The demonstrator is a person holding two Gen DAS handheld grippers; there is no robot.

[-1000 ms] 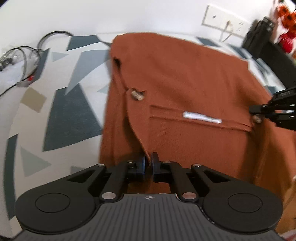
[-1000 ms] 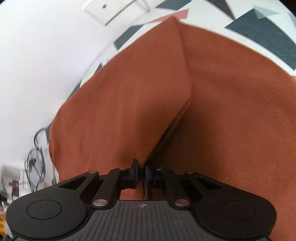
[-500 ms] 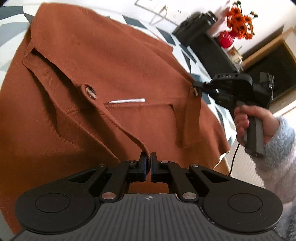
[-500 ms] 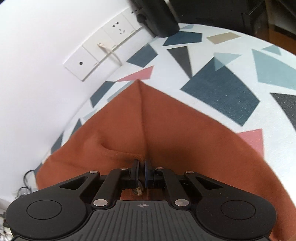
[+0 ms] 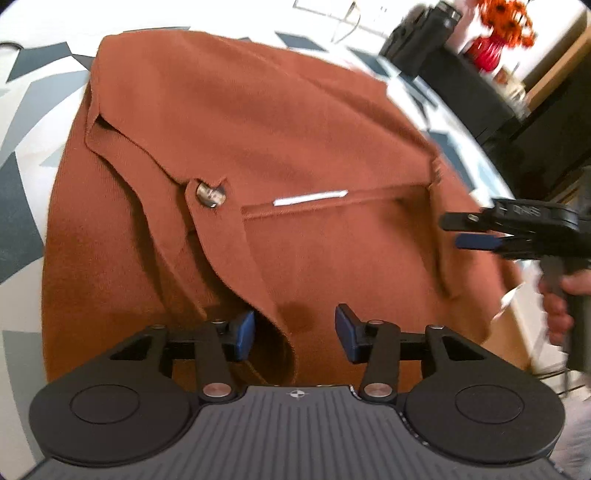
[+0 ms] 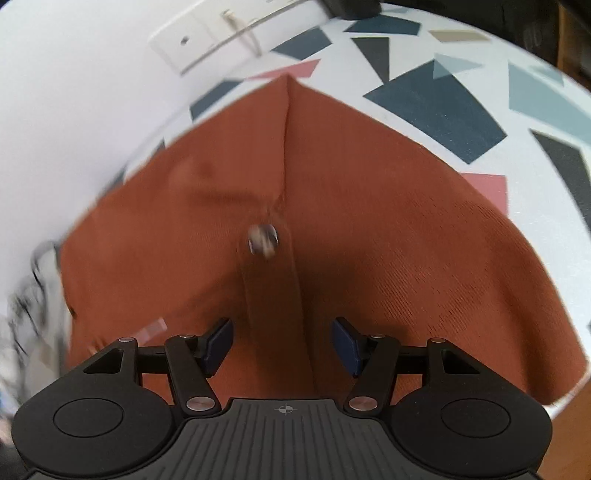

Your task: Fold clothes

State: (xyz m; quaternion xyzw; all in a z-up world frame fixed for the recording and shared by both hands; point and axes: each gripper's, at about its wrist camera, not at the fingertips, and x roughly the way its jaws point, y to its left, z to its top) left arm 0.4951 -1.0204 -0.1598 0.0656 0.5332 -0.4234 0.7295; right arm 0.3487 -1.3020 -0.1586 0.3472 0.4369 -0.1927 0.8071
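Observation:
A rust-brown garment (image 5: 280, 122) lies spread on the patterned table, with a metal button (image 5: 209, 194) on a strap and a white label (image 5: 309, 198) near its waistband. My left gripper (image 5: 294, 334) is open just above the garment's near edge, holding nothing. My right gripper (image 6: 281, 345) is open over another strap with a button (image 6: 263, 240); it also shows in the left wrist view (image 5: 476, 232) at the garment's right side, held by a hand. The garment fills most of the right wrist view (image 6: 369, 221).
The table (image 6: 436, 99) has a white cloth with dark triangles. Wall sockets (image 6: 207, 40) and a cable sit at the back. A black box (image 5: 417, 37), a red vase with orange flowers (image 5: 495, 33) and dark furniture stand at the right.
Both grippers were shut on the garment's straps and have opened, letting the fabric drop onto the table. The right gripper has drawn back to the garment's right side.

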